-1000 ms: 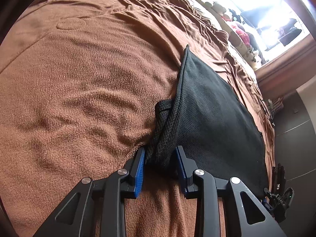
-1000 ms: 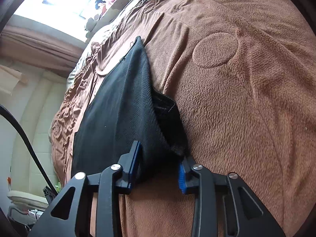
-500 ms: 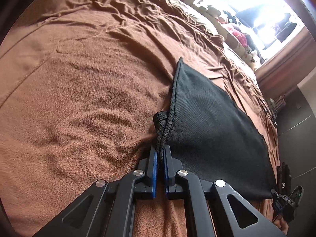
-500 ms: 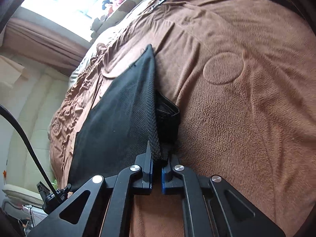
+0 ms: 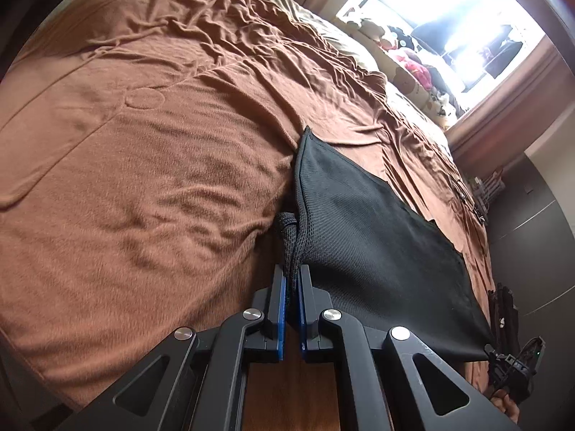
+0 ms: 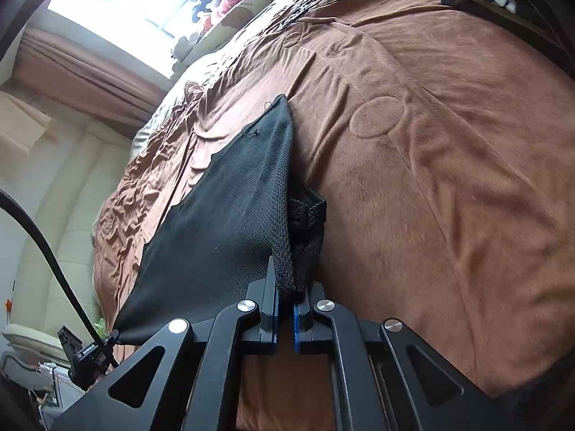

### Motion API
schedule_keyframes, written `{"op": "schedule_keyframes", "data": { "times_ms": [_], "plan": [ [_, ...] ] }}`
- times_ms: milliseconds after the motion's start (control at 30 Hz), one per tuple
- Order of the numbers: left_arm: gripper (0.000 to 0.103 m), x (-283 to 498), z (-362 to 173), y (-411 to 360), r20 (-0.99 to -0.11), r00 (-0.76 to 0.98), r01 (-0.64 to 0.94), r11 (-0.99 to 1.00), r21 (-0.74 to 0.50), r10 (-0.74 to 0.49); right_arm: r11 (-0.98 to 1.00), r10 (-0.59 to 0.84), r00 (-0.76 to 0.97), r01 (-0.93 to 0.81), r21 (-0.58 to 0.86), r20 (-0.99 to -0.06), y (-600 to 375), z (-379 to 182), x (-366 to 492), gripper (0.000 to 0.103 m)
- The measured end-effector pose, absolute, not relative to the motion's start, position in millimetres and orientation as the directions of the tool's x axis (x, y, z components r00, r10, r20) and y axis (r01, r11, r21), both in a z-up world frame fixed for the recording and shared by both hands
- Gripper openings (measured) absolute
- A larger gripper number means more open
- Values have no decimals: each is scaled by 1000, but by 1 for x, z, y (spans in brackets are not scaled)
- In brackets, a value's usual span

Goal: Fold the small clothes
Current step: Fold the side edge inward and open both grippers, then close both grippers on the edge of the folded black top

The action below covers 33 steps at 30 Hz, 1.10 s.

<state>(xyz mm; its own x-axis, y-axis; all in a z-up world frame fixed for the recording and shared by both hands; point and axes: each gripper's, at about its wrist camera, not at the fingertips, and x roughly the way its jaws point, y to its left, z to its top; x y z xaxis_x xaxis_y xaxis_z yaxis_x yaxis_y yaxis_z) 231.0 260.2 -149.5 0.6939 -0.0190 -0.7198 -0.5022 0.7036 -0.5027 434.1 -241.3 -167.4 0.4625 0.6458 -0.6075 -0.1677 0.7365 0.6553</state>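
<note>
A black mesh garment point(image 5: 366, 237) hangs stretched between both grippers above a brown blanket point(image 5: 143, 179). My left gripper point(image 5: 291, 280) is shut on one bunched corner of it, blue pads pressed together on the fabric. In the right wrist view the same black mesh garment point(image 6: 222, 222) runs off to the left, and my right gripper point(image 6: 285, 292) is shut on its other near corner. The far edge of the cloth still touches the blanket point(image 6: 431, 179). The other gripper point(image 5: 510, 362) shows small at the garment's far corner in the left view.
The brown blanket covers a wide bed, wrinkled toward the far side. Pillows and soft toys point(image 5: 413, 68) lie under a bright window point(image 5: 449, 10). A padded headboard point(image 6: 64, 215) and a black cable point(image 6: 43, 244) are at the left of the right view.
Both grippers shut on the garment's near corners, which a second ago lay between open jaws. Both hands then rose and pulled back, lifting the near edge and drawing the cloth taut.
</note>
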Motion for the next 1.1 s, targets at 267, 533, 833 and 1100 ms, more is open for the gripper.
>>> {"op": "schedule_keyframes", "data": {
  "times_ms": [267, 533, 833, 1100],
  "plan": [
    [6, 192, -154, 249, -707, 707, -491, 694, -526, -36, 739, 642, 462, -157, 656, -612, -263, -167, 400, 2],
    [6, 174, -175, 245, -691, 716, -468, 671, -576, -94, 793, 585, 437, -133, 594, -683, -266, -168, 379, 5],
    [42, 172, -186, 246, -680, 722, -458, 646, -610, -131, 884, 435, 518, -89, 460, -736, -264, -137, 351, 58],
    [48, 169, -199, 244, -678, 713, -463, 607, -646, -177, 919, 392, 600, -224, 324, -697, -209, -105, 320, 74]
  ]
}}
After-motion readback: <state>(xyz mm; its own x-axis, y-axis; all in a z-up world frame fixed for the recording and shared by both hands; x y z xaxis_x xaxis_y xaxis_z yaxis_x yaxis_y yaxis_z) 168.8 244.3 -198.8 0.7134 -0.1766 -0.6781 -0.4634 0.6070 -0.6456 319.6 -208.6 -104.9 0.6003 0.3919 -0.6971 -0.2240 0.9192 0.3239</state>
